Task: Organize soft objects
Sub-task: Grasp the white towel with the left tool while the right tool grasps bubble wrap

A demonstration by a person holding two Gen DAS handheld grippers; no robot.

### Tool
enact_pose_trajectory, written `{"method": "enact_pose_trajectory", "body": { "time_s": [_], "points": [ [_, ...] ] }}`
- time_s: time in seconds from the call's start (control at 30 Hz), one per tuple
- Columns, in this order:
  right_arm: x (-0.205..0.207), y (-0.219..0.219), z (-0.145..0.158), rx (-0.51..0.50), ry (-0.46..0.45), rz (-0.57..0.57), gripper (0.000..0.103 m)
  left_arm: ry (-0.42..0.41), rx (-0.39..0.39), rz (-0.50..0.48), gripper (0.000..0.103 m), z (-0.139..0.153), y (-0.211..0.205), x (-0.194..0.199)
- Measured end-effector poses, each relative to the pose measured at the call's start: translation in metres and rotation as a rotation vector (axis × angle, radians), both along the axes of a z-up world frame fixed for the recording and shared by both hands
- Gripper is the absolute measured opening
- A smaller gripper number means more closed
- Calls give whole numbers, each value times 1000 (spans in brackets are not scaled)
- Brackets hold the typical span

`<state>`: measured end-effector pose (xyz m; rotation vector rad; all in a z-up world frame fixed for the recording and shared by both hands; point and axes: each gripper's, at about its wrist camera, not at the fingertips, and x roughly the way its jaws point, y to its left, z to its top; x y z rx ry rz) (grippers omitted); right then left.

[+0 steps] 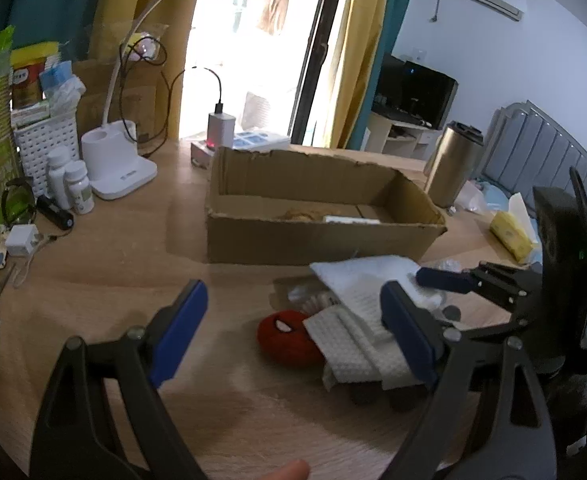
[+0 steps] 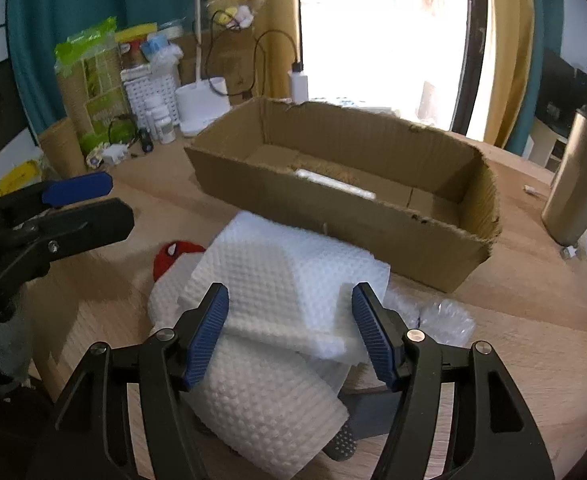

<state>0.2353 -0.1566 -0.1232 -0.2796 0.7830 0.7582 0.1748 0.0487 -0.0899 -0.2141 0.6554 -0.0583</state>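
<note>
In front of the cardboard box (image 2: 345,200), white cloths (image 2: 289,280) lie piled on the wooden table (image 1: 113,280). The right gripper (image 2: 291,336) is spread wide around the top cloth, not pinching it. The left gripper (image 1: 293,332) hangs spread, empty, near the red plush ball (image 1: 287,338) beside the pile.
</note>
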Motion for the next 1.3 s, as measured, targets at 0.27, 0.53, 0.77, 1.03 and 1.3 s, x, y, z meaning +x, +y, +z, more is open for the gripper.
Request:
{"method": "enact_pose_trajectory", "body": {
  "time_s": [0.27, 0.53, 0.77, 1.03, 1.3],
  "points": [
    [-3, 2, 2, 5, -17, 23, 5, 16, 2, -10, 89, -4, -4, -4],
    [2, -15, 10, 16, -45, -11, 3, 29, 1, -29, 89, -7, -11, -2],
    [8, -23, 10, 34, -23, -47, 69, 34, -3, -44, 89, -9, -13, -3],
    [23, -13, 1, 30, 7, -51, 68, 85, 11, -114, 89, -25, -31, -3],
    [18, 0, -16, -18, 15, 34, 5, 120, 47, -144, 89, -34, -51, 3]
  ]
}}
